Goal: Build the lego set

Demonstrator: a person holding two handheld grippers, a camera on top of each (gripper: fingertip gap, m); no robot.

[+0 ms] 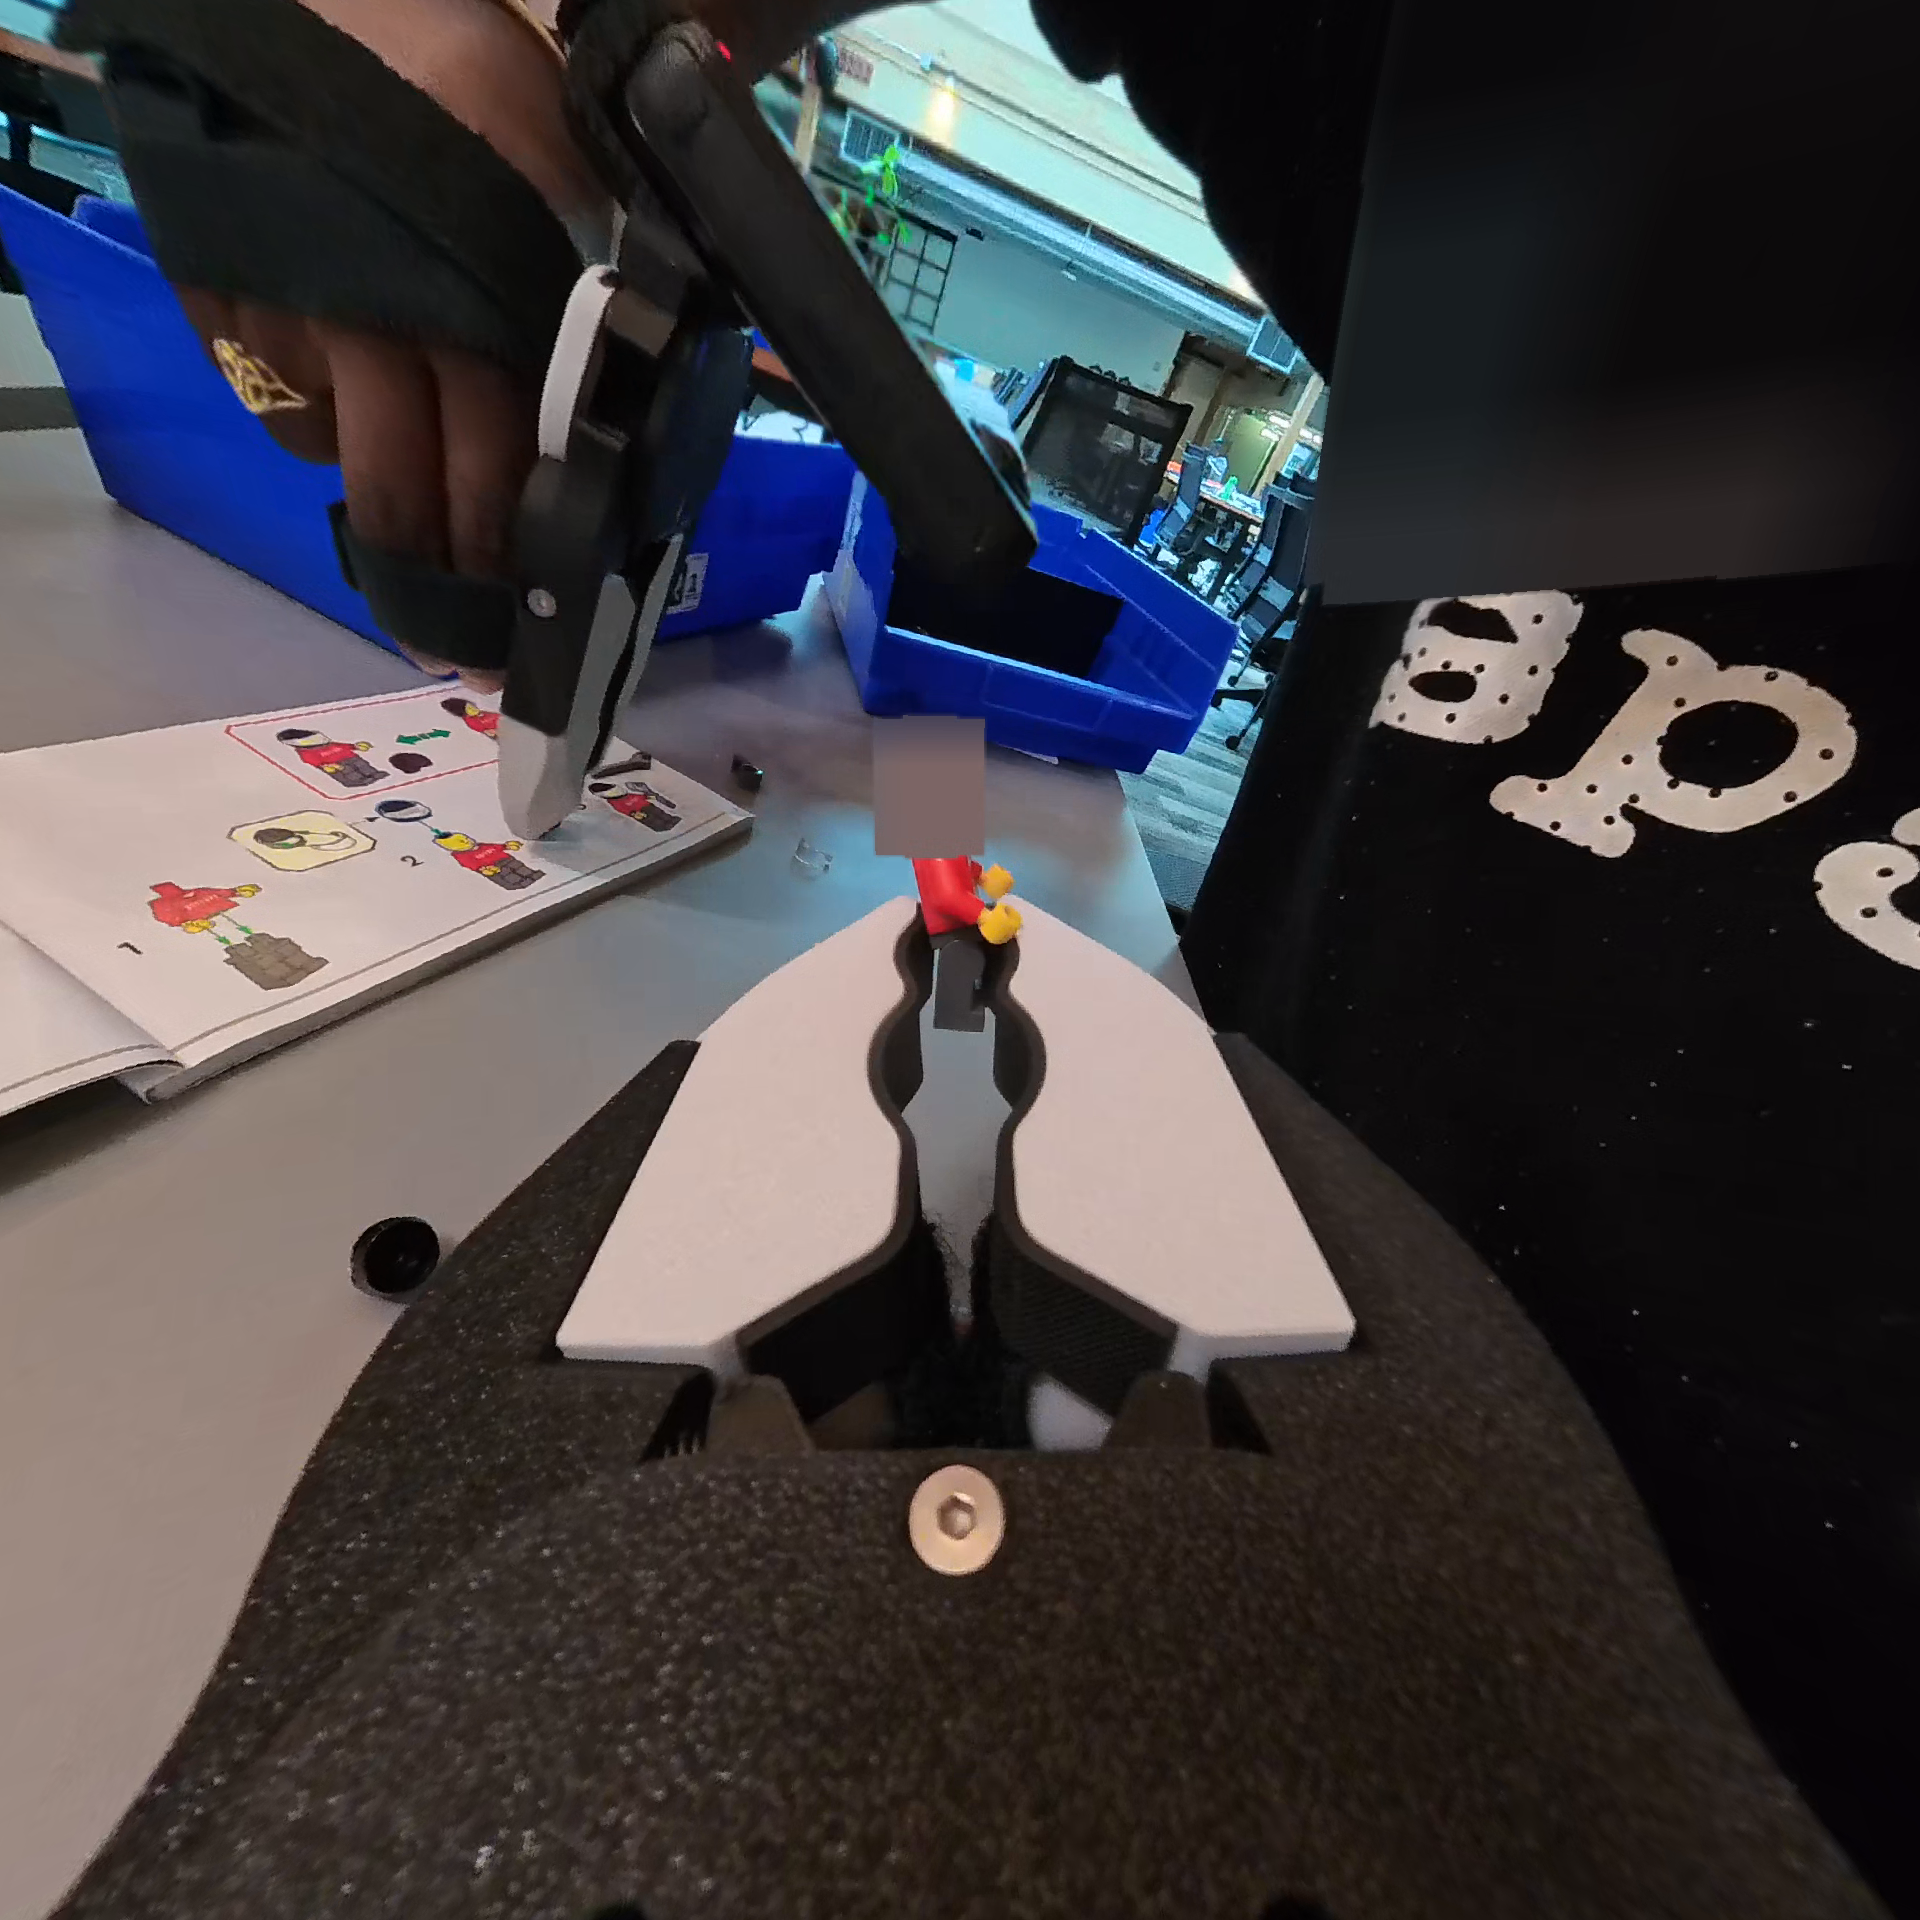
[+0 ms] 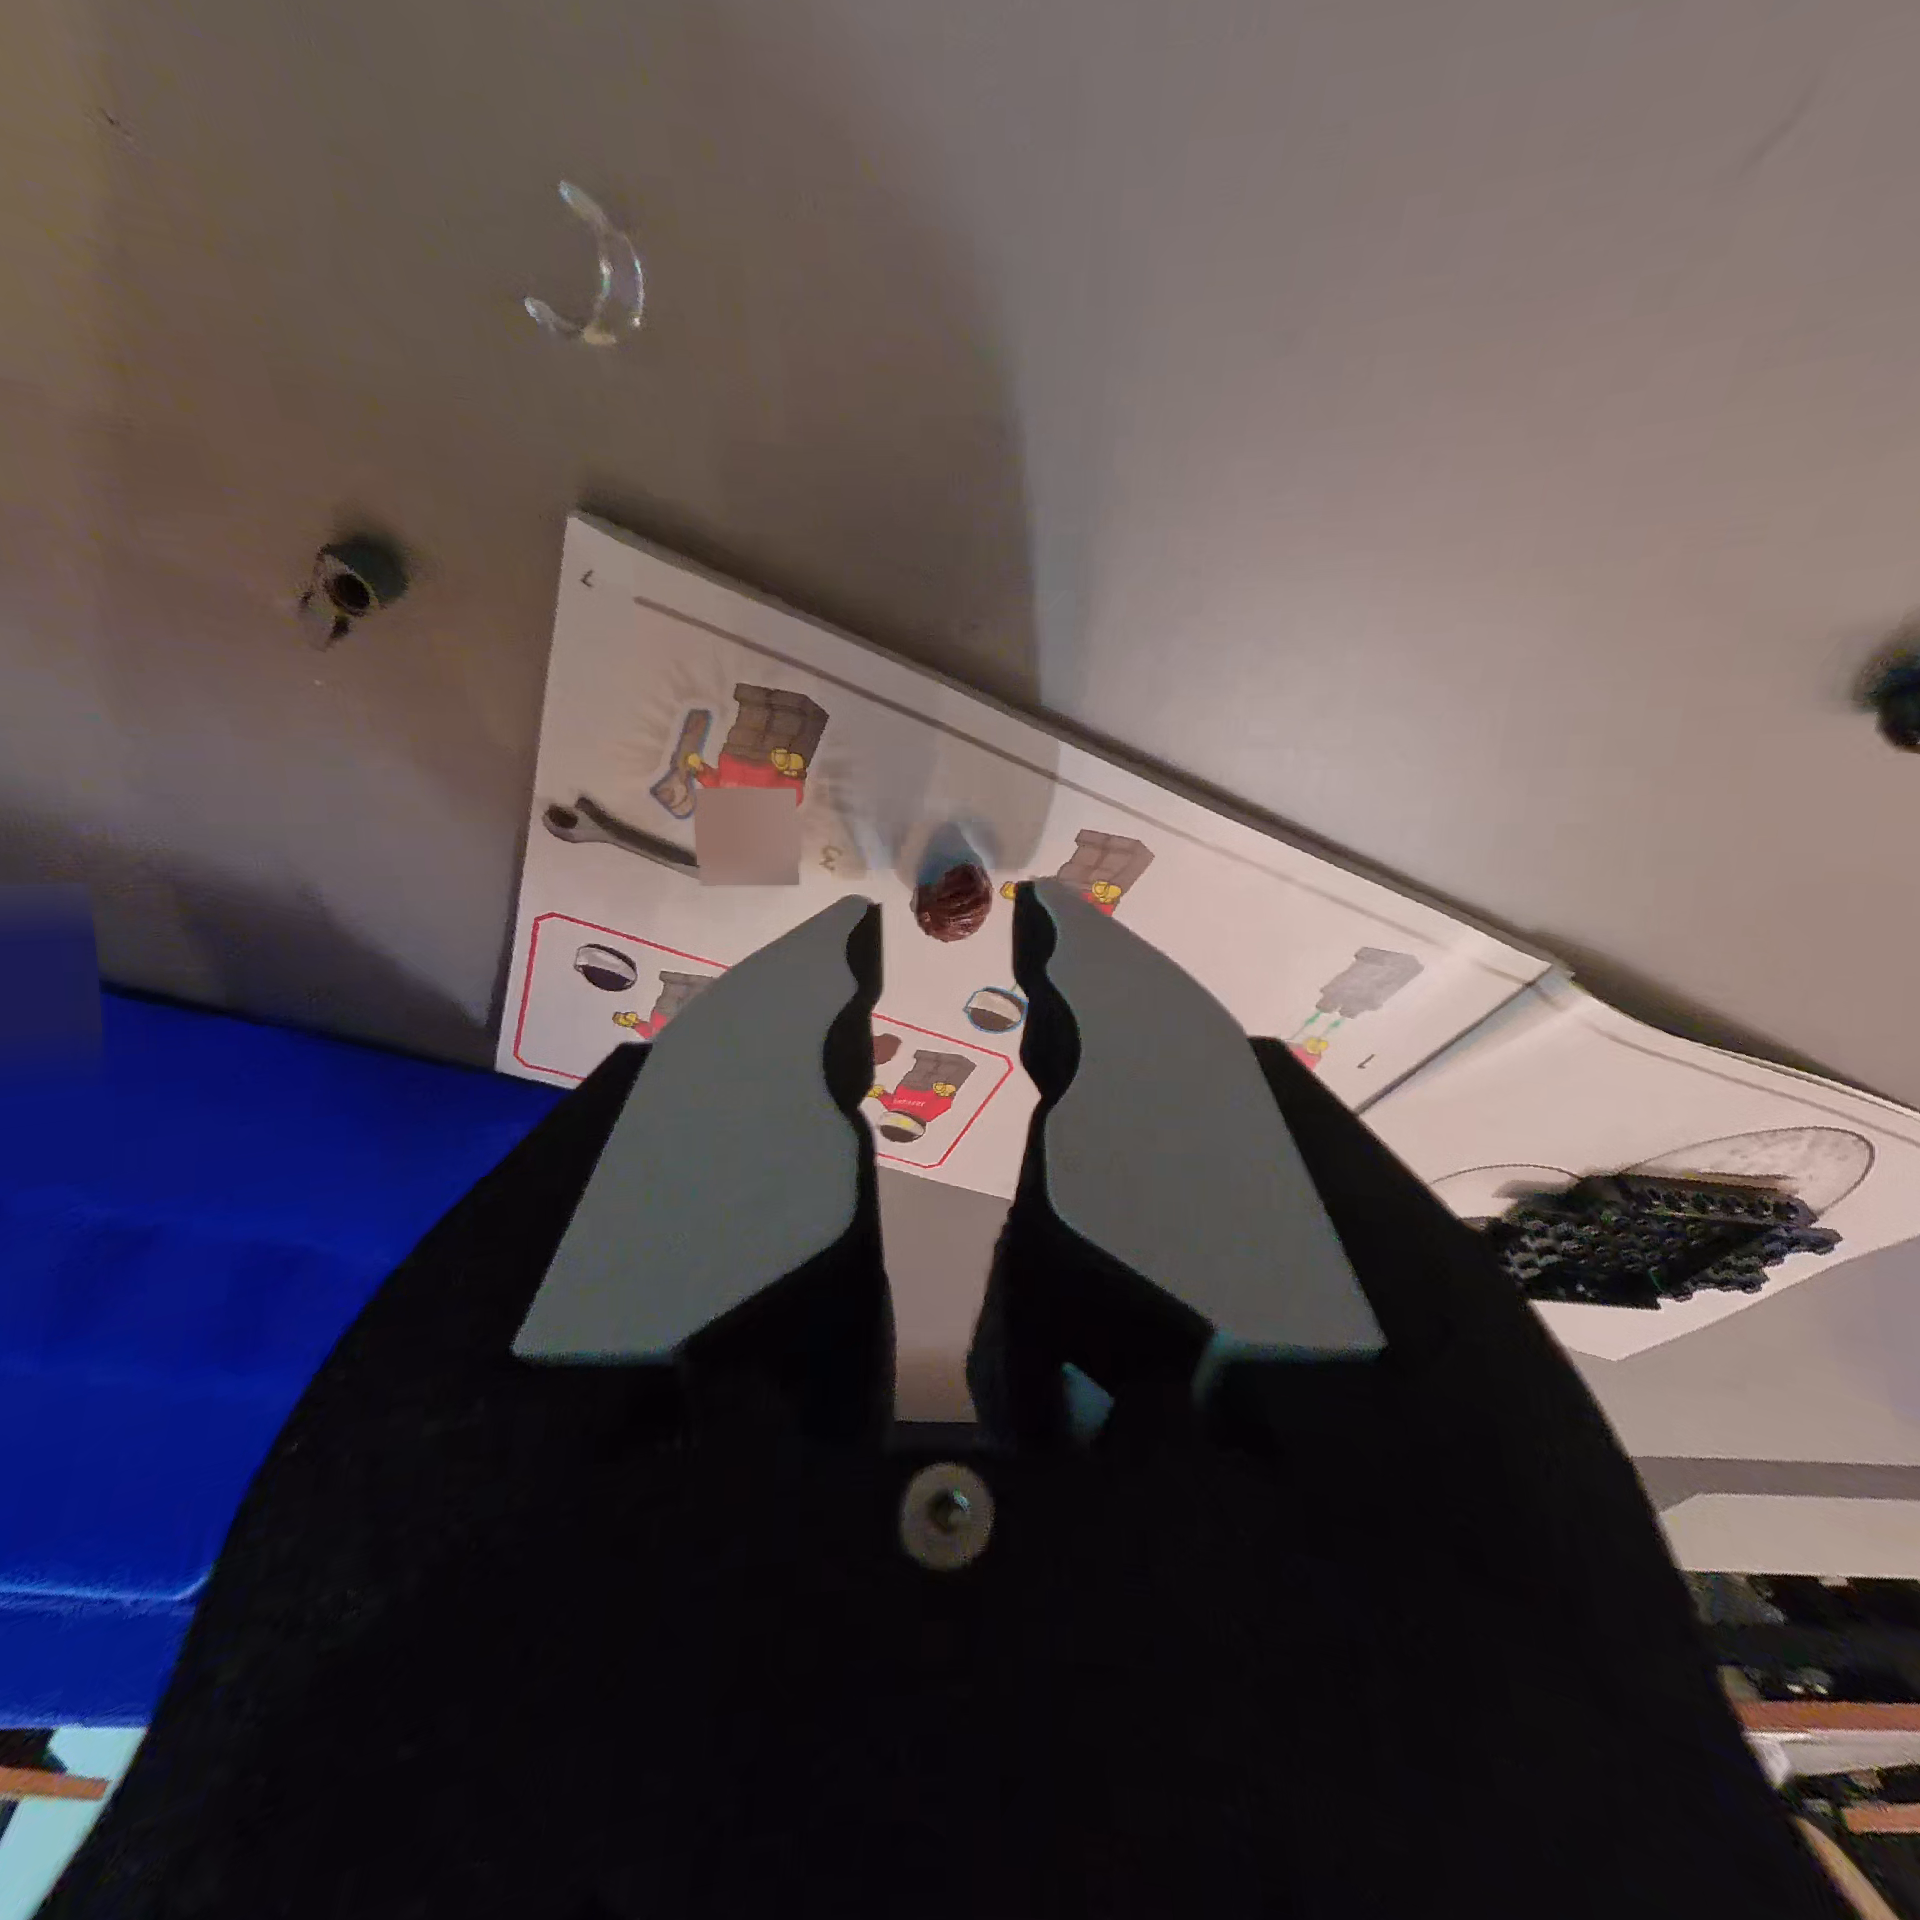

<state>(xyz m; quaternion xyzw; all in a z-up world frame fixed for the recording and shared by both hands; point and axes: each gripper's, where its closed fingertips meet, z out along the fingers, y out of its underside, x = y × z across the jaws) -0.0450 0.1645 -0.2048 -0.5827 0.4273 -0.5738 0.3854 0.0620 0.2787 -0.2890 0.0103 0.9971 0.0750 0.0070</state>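
My left gripper [image 1: 956, 927] is shut on a toy minifigure [image 1: 948, 891], its pads pressing the dark grey legs [image 1: 958, 987]. The red torso and yellow hands stick out past the fingertips, above the grey table [image 1: 312, 1195]. My right gripper [image 2: 945, 902] is open and points down at an open instruction booklet [image 2: 1299, 935]. A small brown hair piece [image 2: 952, 900] lies on the page just off its fingertips, with a gap to each pad. The right gripper also shows in the left wrist view [image 1: 538, 821], held by a hand, with its tips at the booklet [image 1: 260, 914].
Two blue bins [image 1: 1039, 665] [image 1: 187, 416] stand behind the booklet. A clear curved piece [image 2: 597, 270], small dark pieces [image 2: 353, 587] [image 1: 746, 771], a black round part [image 1: 395, 1255] and a dark wrench [image 2: 613, 826] lie about. A black studded piece [image 2: 1662, 1236] lies on the booklet. A person's black garment [image 1: 1558, 1039] is at the right. The gap from one gripper's tips to the other's is roughly 20 cm.
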